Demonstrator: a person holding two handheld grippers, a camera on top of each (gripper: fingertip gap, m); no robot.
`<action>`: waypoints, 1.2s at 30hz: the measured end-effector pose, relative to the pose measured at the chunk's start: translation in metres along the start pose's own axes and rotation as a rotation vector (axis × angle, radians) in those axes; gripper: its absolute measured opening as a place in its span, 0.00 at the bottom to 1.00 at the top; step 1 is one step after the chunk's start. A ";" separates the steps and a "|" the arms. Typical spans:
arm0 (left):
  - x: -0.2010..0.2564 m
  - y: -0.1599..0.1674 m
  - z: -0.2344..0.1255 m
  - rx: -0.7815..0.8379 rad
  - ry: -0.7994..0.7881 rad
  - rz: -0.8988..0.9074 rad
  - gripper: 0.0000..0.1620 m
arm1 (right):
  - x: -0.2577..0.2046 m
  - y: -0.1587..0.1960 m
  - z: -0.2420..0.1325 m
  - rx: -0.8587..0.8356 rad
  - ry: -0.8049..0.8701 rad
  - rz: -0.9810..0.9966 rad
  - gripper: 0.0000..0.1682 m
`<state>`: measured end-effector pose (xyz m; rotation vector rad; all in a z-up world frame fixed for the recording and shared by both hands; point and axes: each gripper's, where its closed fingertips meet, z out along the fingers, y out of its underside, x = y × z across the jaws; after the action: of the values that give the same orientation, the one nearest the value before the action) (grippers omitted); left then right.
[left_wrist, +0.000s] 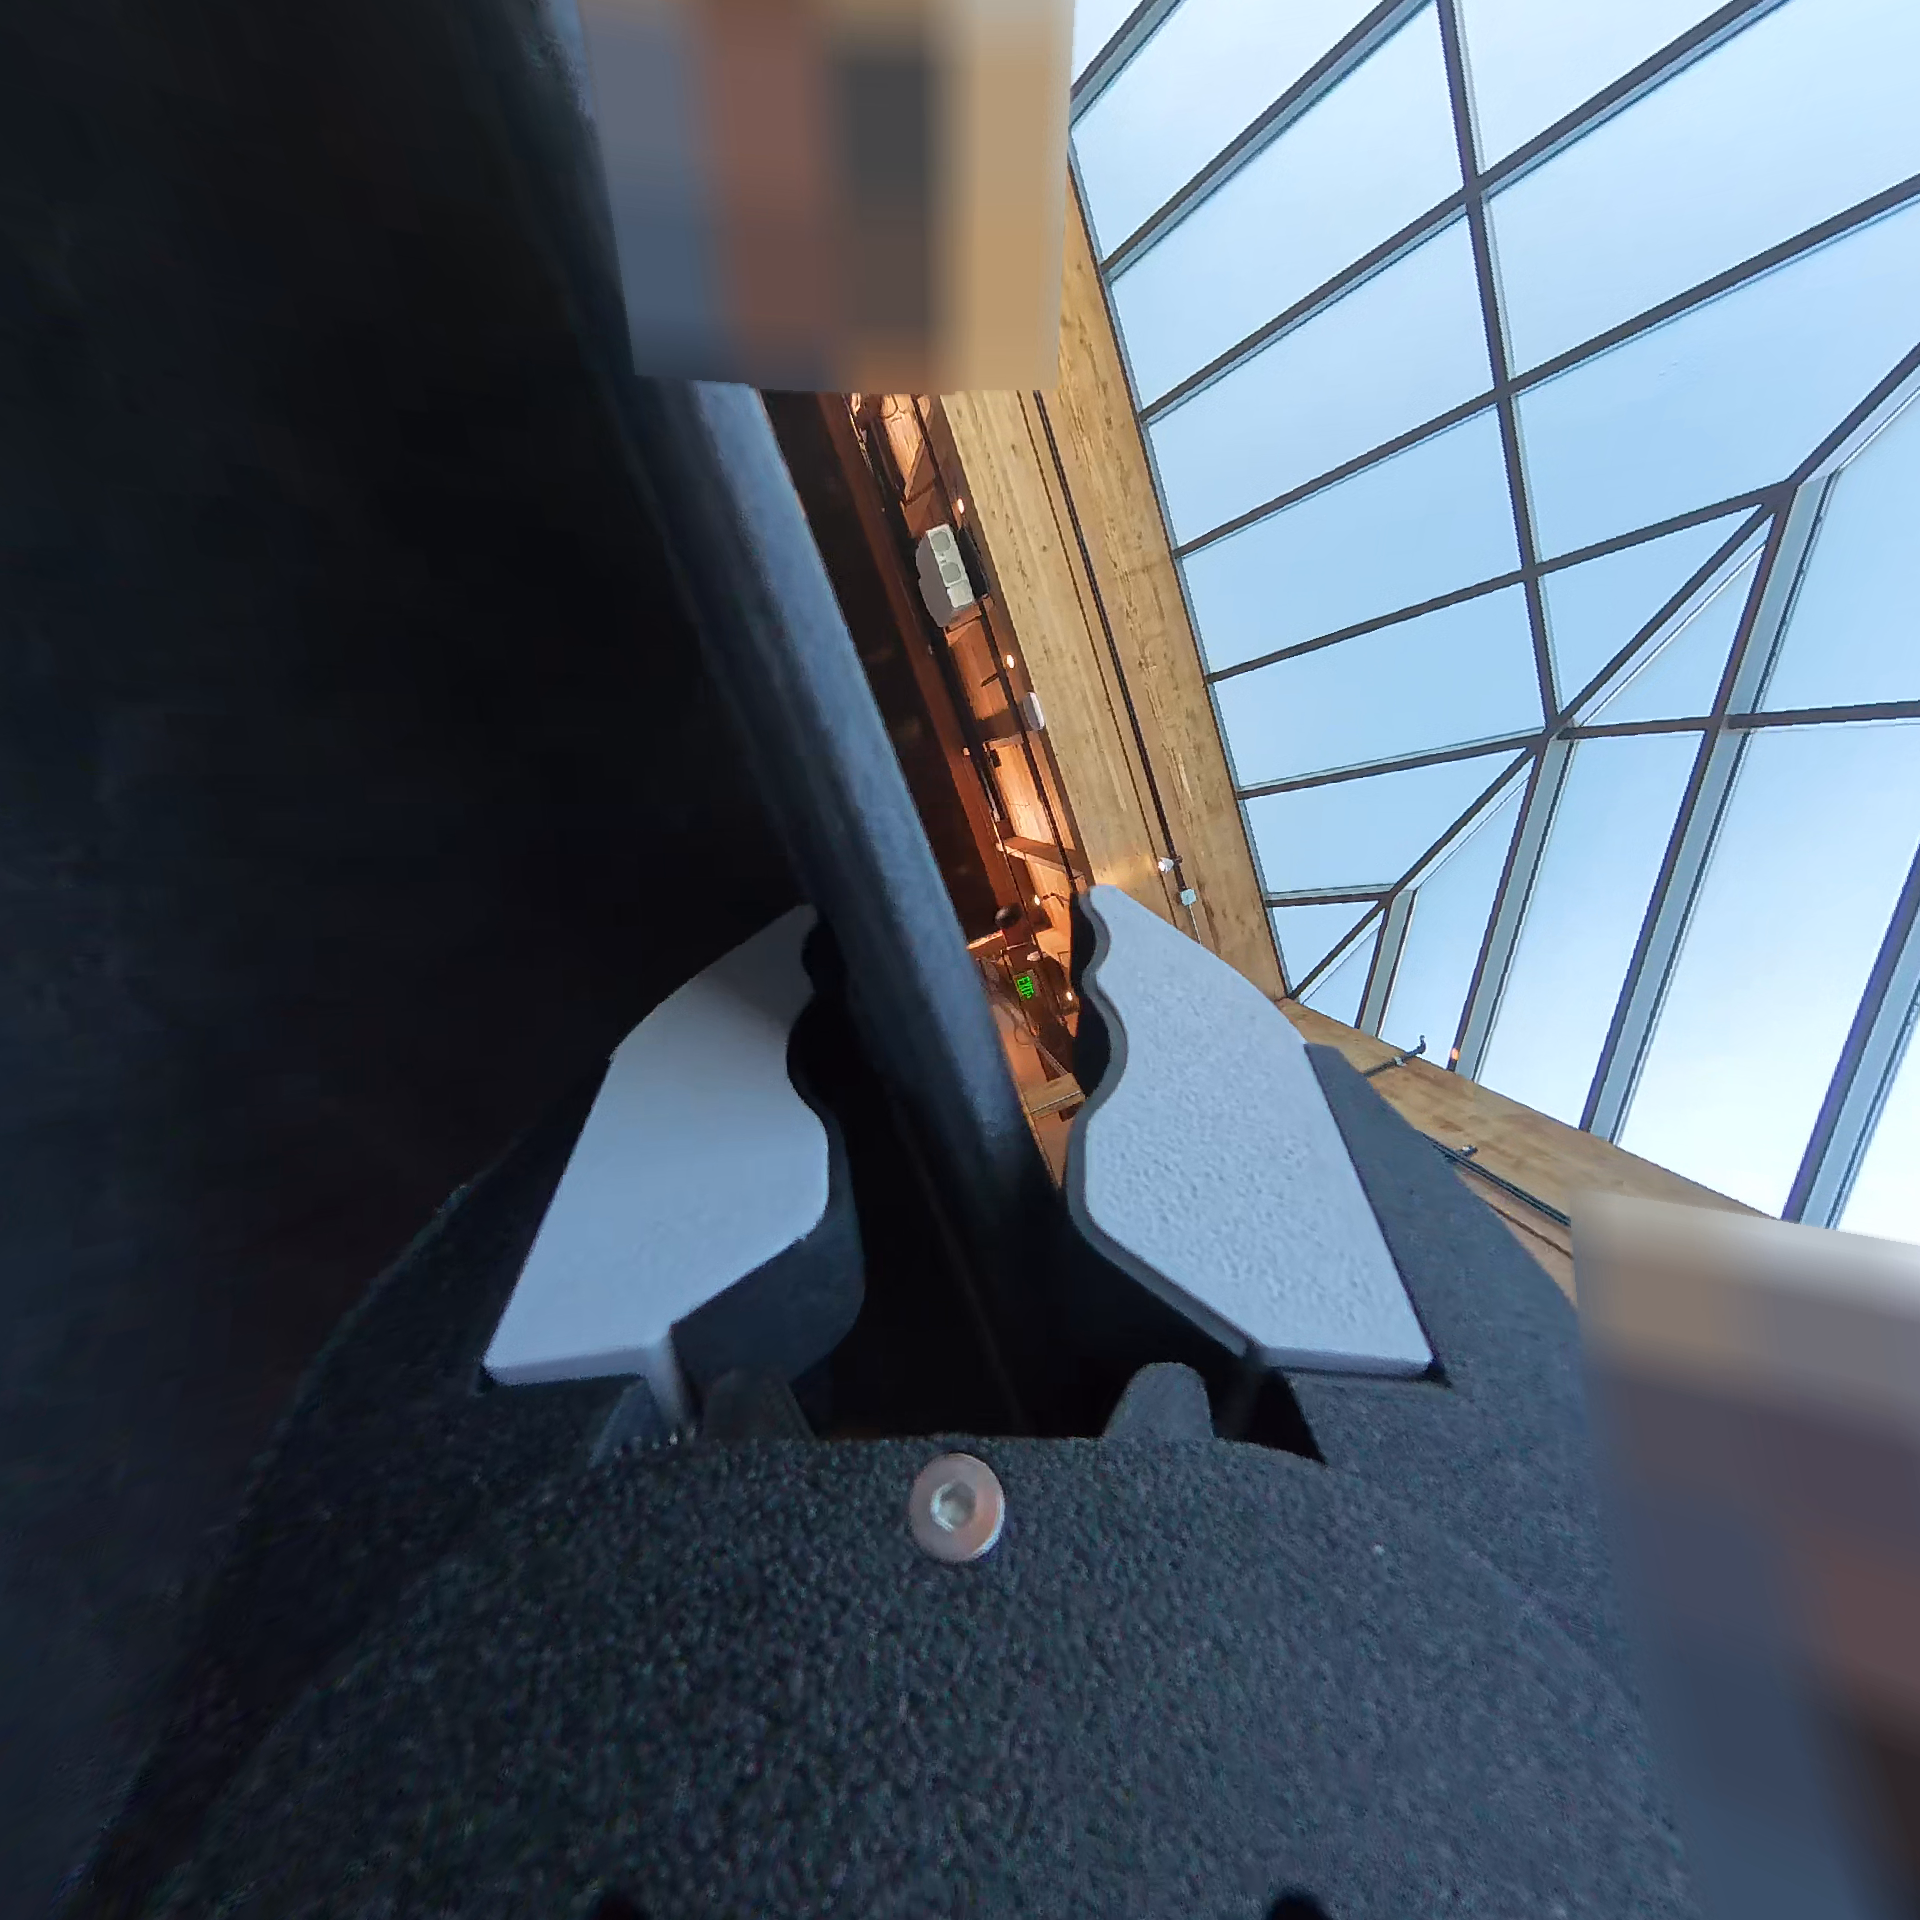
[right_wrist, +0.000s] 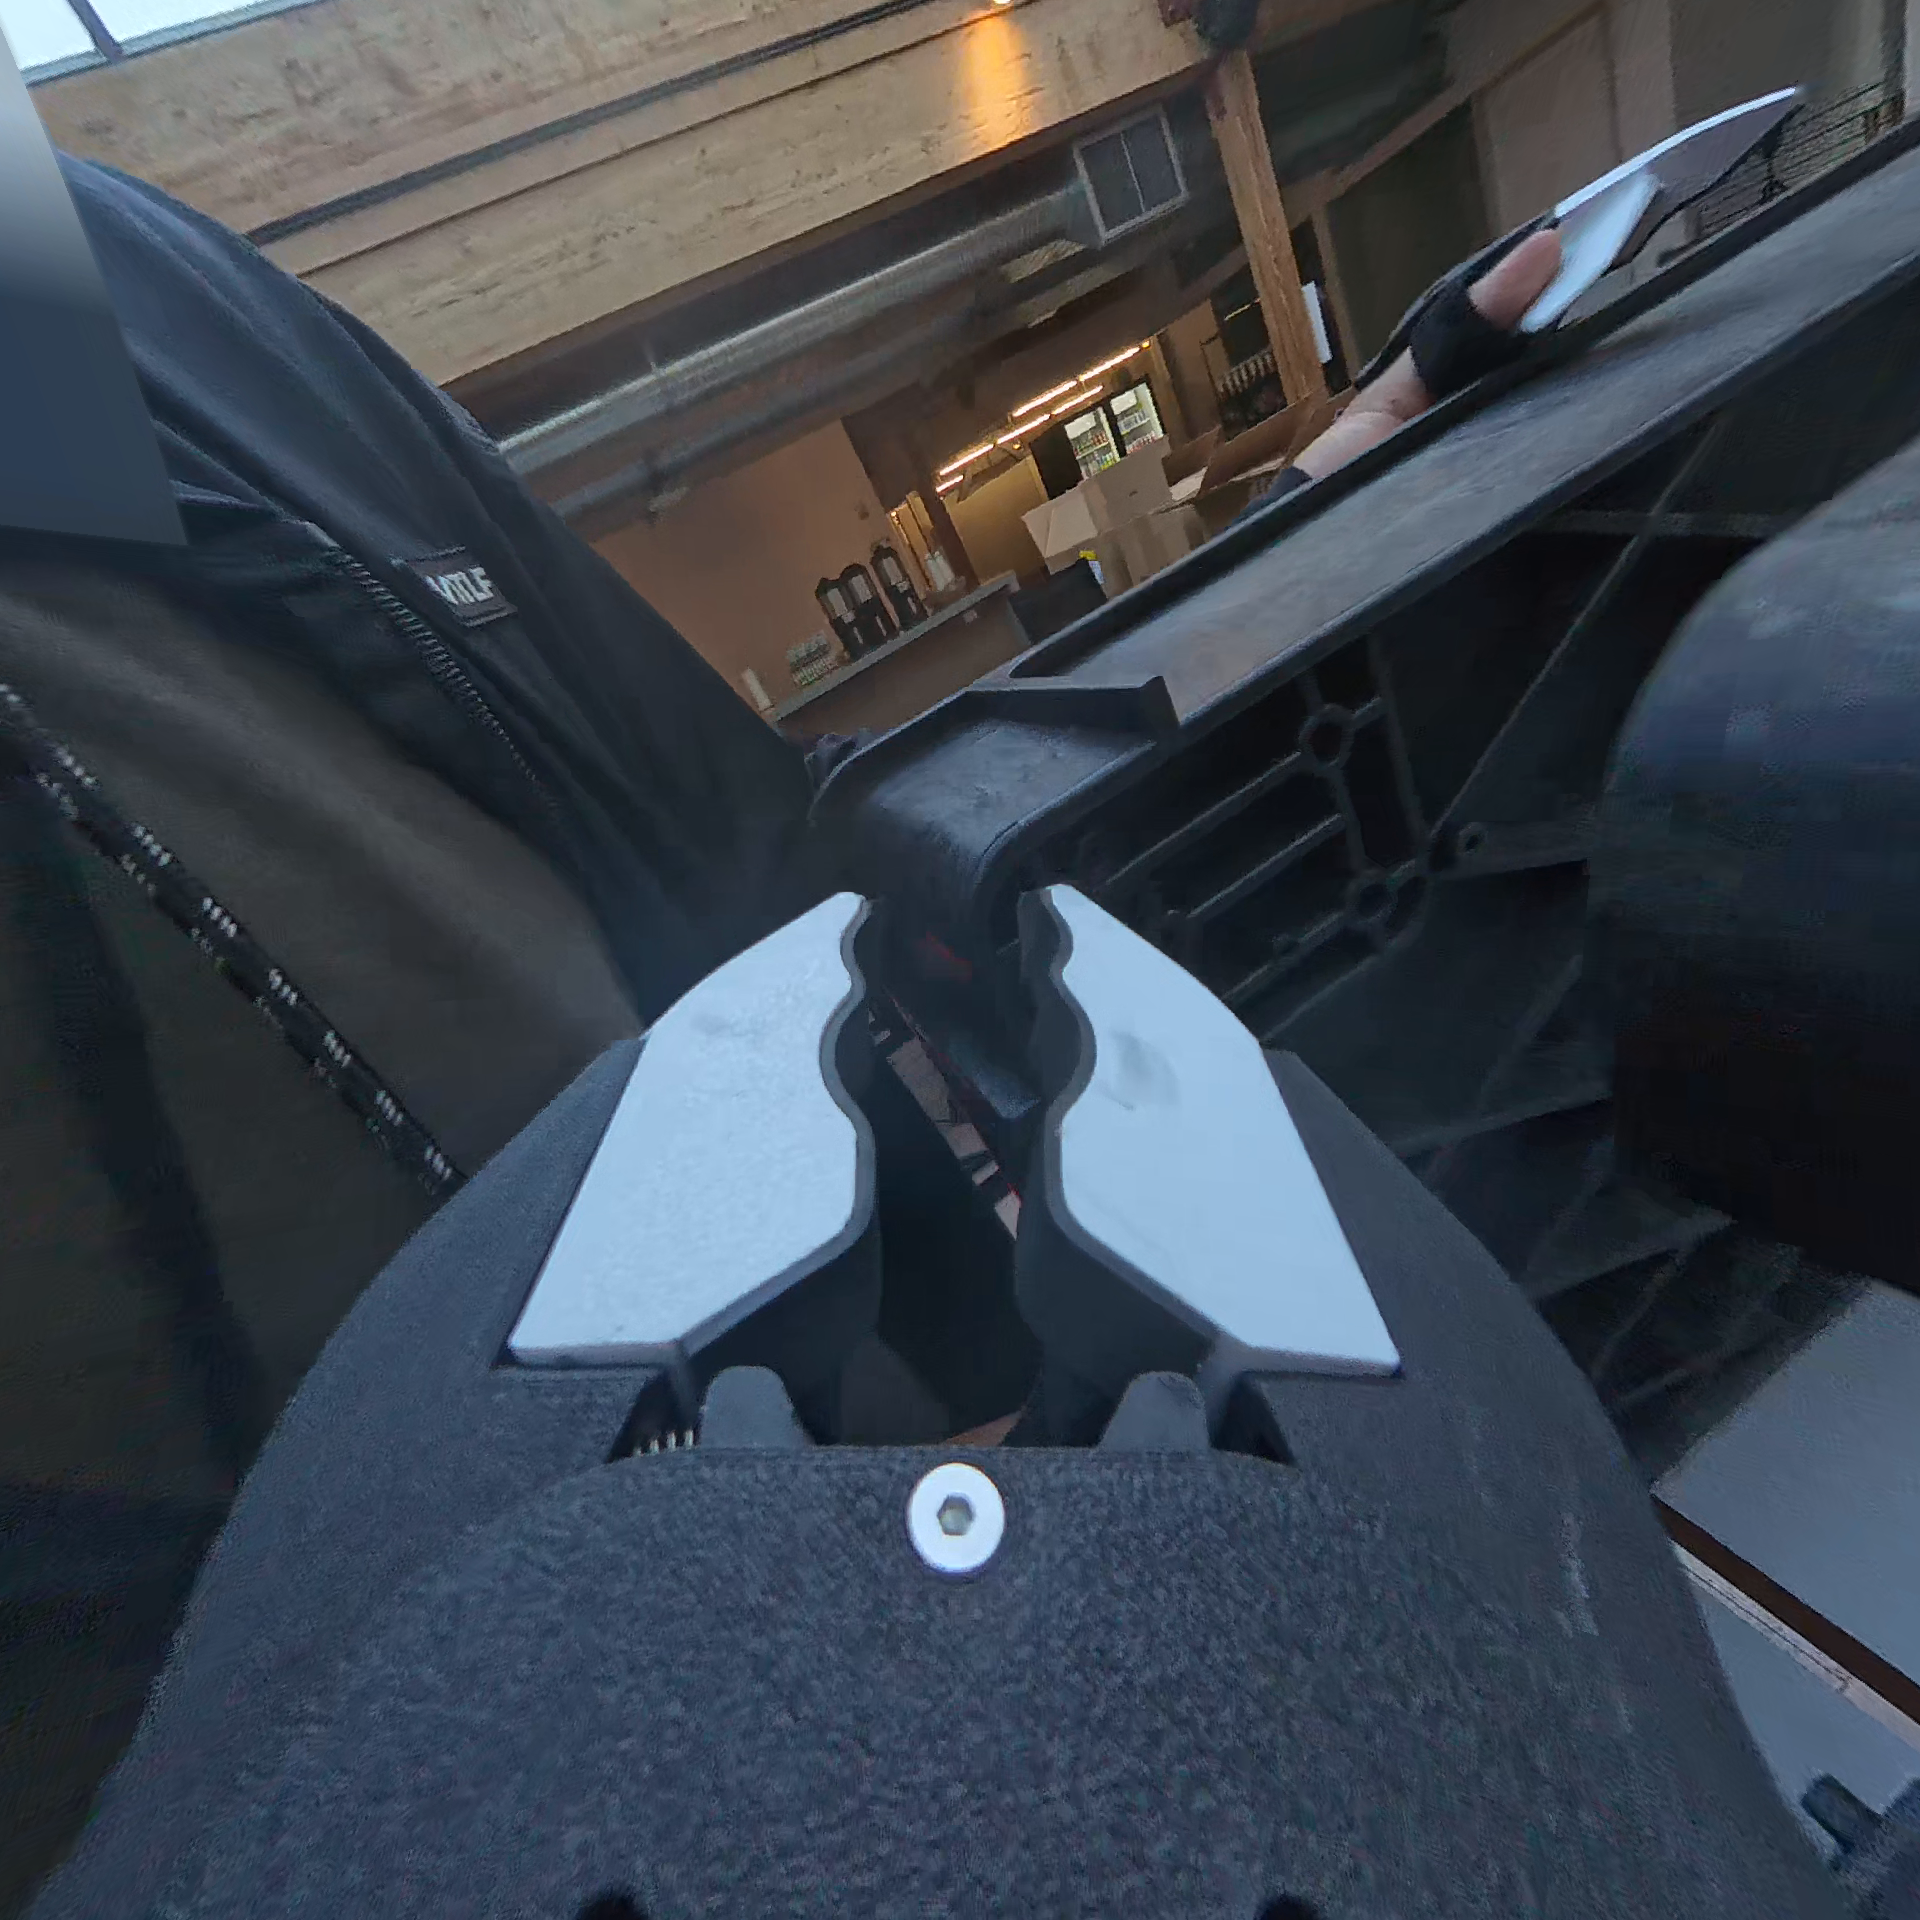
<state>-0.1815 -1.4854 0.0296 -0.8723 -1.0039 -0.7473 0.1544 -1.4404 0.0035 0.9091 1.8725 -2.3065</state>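
Note:
A black ribbed plastic panel (right_wrist: 1382, 582) is held up in the air, tilted. In the right wrist view my right gripper (right_wrist: 951, 902) is shut on a black plastic tab (right_wrist: 935, 800) at the panel's near corner. A gloved hand (right_wrist: 1455, 322) holds my left gripper (right_wrist: 1600, 244) at the panel's far edge. In the left wrist view my left gripper (left_wrist: 951, 914) points up towards the ceiling, with the panel's thin black edge (left_wrist: 831, 727) running between its fingers. Black fabric (left_wrist: 312, 727) fills the space to its left.
A person's dark jacket (right_wrist: 312, 727) is close on the left of the right gripper. A rounded black part (right_wrist: 1766, 935) bulges on the right. A glass roof (left_wrist: 1558, 520) and a wooden wall (left_wrist: 1101, 675) are overhead. A counter with dispensers (right_wrist: 873, 613) and stacked boxes (right_wrist: 1122, 520) stand far behind. The tips of one gripper are about 35 centimeters away from the tips of the other.

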 end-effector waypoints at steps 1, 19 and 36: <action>-0.001 -0.001 0.004 0.000 0.005 -0.002 0.26 | 0.003 0.000 -0.008 0.011 0.011 0.008 0.18; -0.024 0.006 0.076 0.027 -0.108 0.037 0.26 | 0.077 0.038 -0.136 0.034 0.149 0.202 0.26; -0.021 0.008 0.071 0.051 -0.100 0.089 0.29 | 0.114 0.036 -0.145 0.063 0.044 0.298 0.30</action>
<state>-0.2097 -1.4163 0.0277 -0.9110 -1.0615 -0.6054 0.1332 -1.2821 -0.0948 1.1650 1.5598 -2.1907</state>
